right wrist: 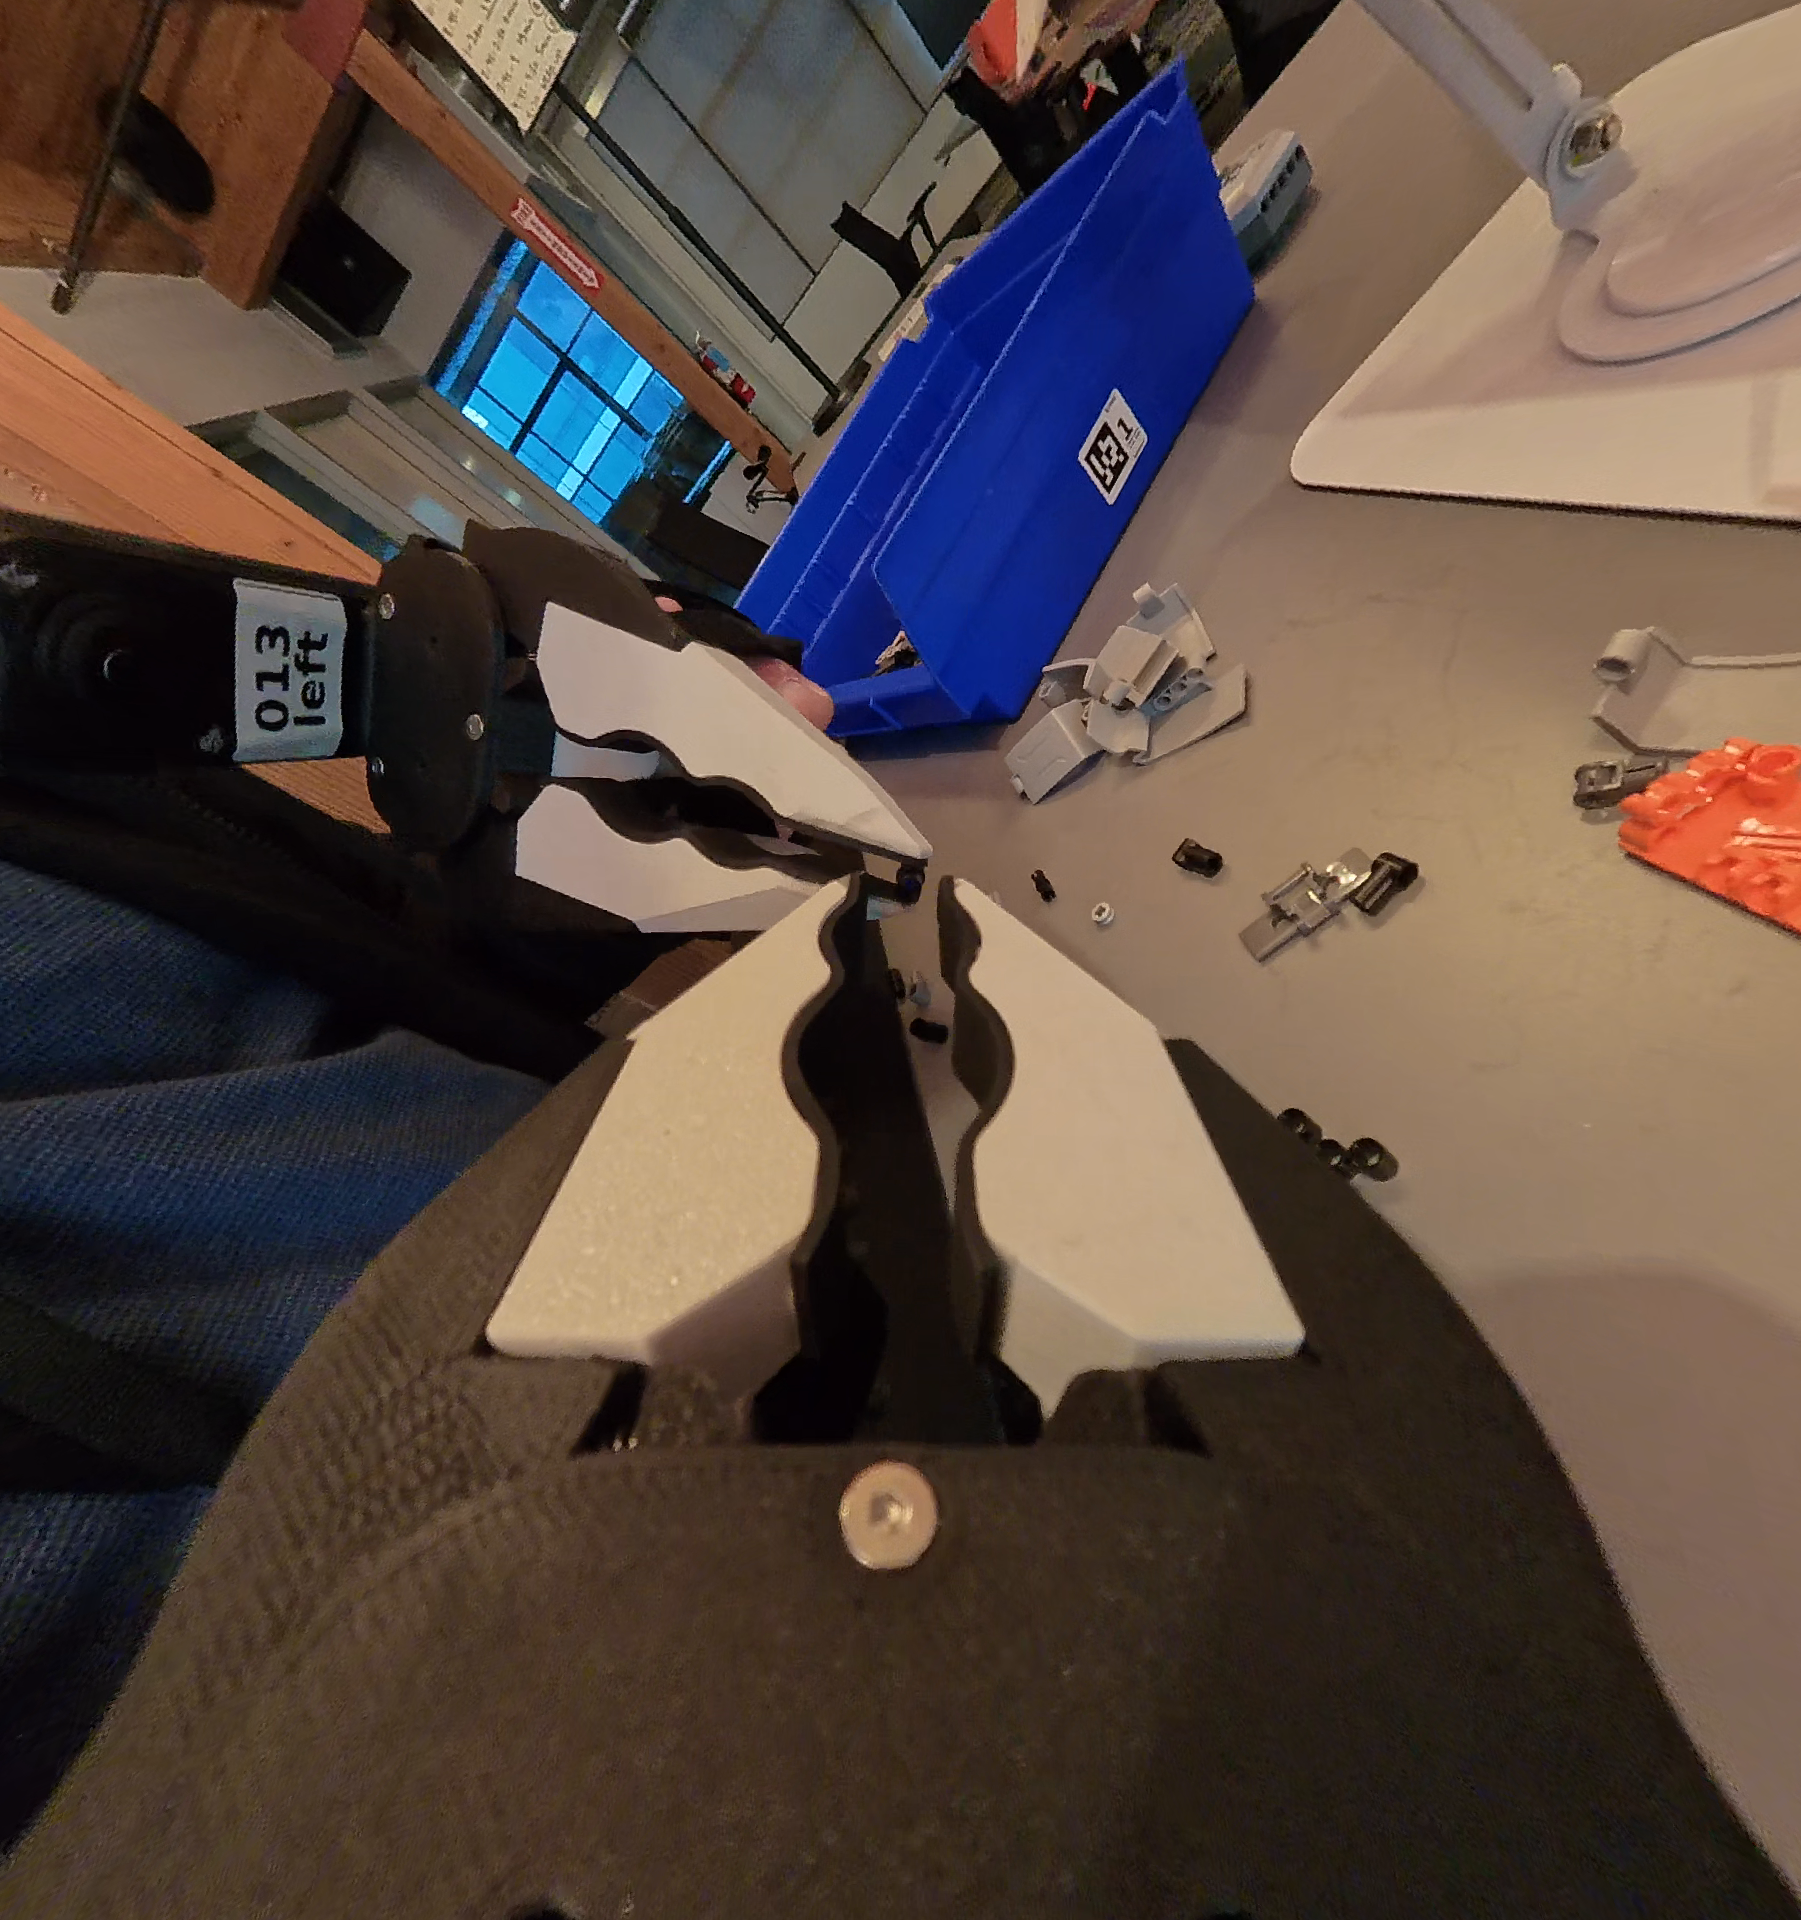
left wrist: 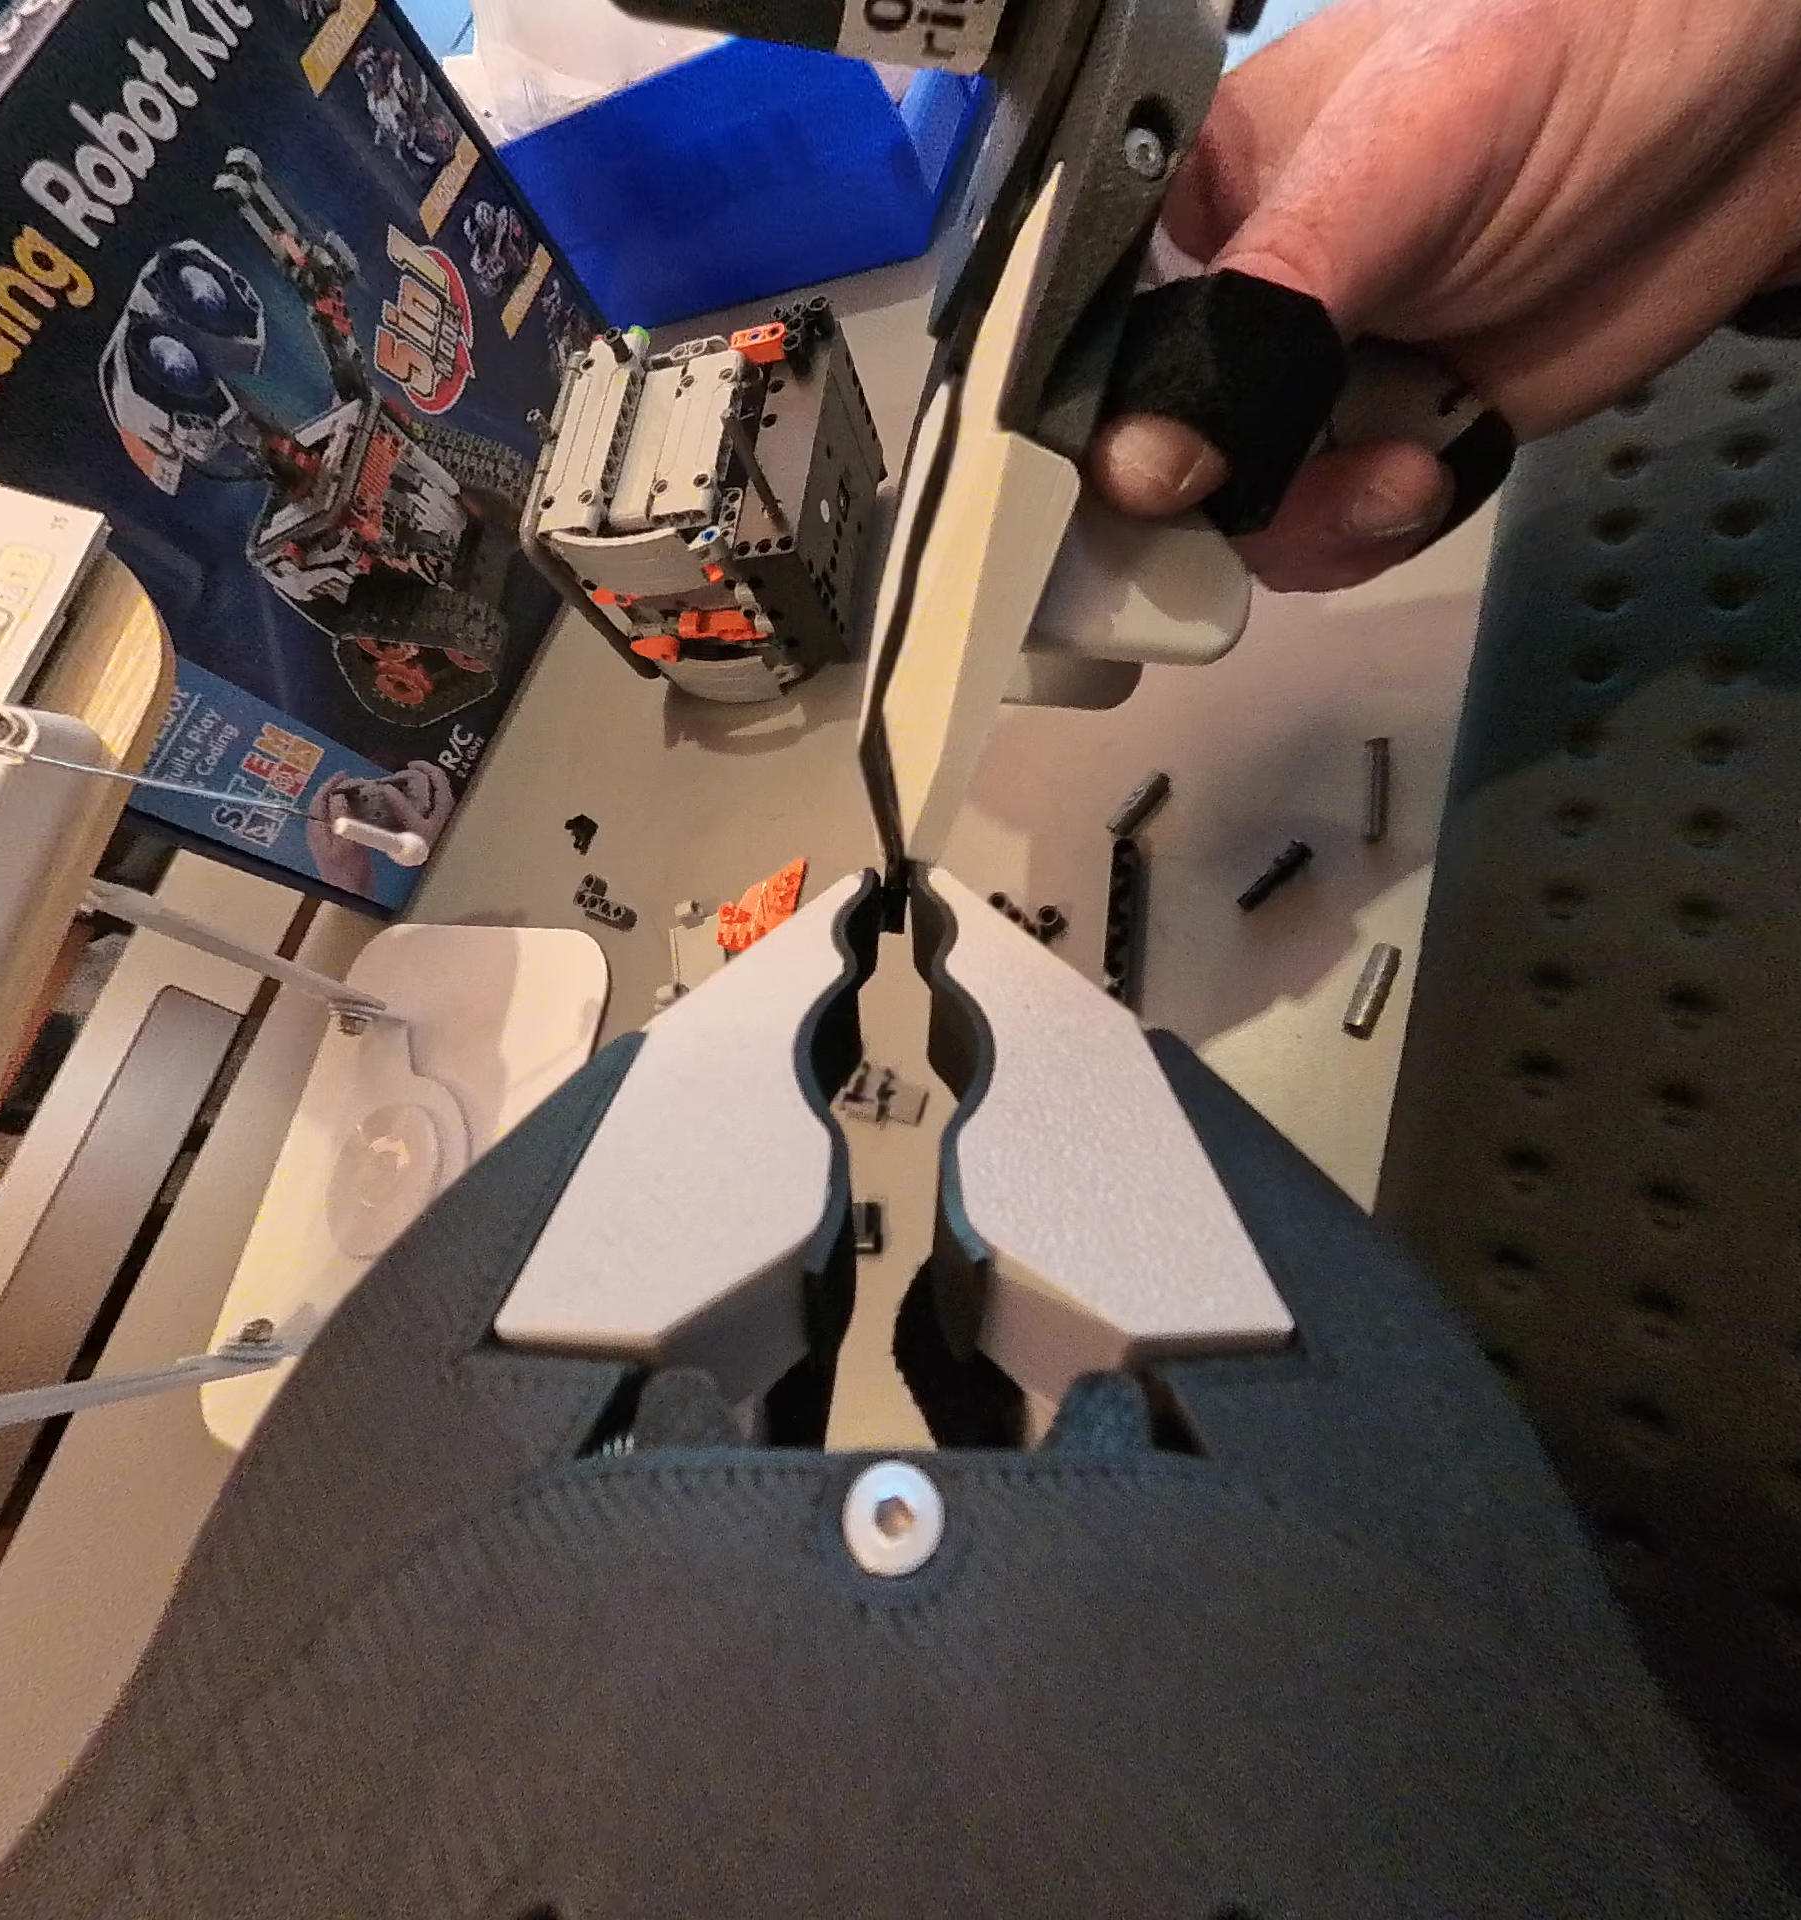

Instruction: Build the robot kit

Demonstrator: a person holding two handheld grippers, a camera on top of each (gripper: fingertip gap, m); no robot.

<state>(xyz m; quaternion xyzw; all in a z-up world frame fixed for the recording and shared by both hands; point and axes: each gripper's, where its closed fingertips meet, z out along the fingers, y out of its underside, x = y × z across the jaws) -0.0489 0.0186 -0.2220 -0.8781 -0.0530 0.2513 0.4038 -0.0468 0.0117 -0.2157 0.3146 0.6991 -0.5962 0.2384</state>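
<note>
My left gripper (left wrist: 895, 883) is shut on a small black connector piece (left wrist: 894, 906) and holds it above the grey table (left wrist: 1239, 727). My right gripper (left wrist: 891, 854), held by a hand (left wrist: 1498, 208), comes down from above, and its closed tips meet the same piece. In the right wrist view, my right gripper (right wrist: 898, 888) has its tips close around the small piece (right wrist: 904, 885), which shows a blue dot. The left gripper (right wrist: 911, 850) reaches in from the left and pinches that piece too.
A partly built brick model (left wrist: 698, 499) stands beside a robot kit box (left wrist: 200, 416). A blue bin (right wrist: 1031, 436), an orange panel (right wrist: 1748, 842), grey parts (right wrist: 1124, 696), loose black pins (right wrist: 1337, 1153) and grey axles (left wrist: 1372, 987) lie on the table. A white stand base (right wrist: 1602, 395) is nearby. Left and right tips are no more than a few centimetres apart.
</note>
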